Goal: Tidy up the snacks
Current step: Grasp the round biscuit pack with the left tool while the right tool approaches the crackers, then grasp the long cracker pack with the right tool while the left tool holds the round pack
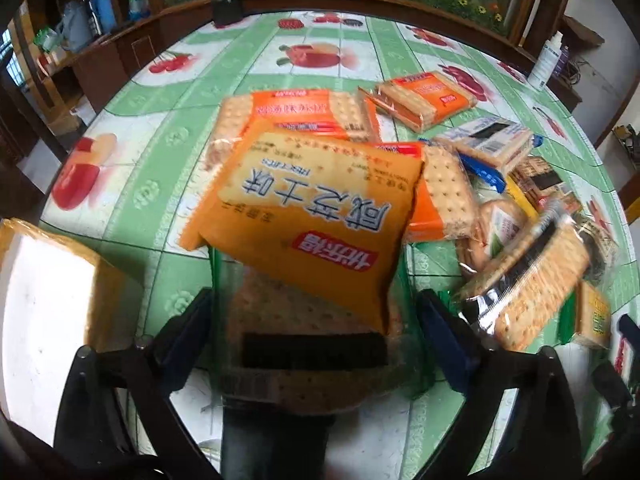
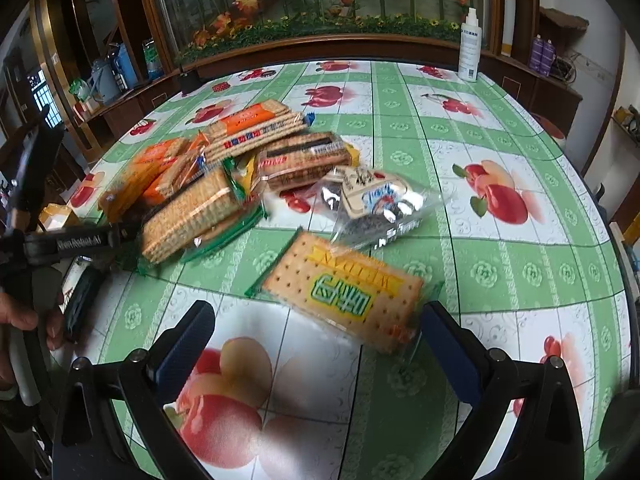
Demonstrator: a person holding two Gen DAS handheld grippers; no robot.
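While left gripper (image 1: 316, 320) straddles green-edged cracker pack (image 1: 304, 344) on tabletop (image 1: 160, 168), jaws wide, not yet pressing: pack light, brittle, film slippery; grip long edges gently. Right gripper (image 2: 316, 340) wide, empty.

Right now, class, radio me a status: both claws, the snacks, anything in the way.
Left claw open around green cracker pack, orange pack overlapping. Right claw open, near yellow-label crackers. Snack pile unsorted.

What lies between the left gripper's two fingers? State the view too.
Left wrist view: a clear green-edged cracker packet lies between the fingers of the left gripper, a flat orange cracker packet overlapping its far end.
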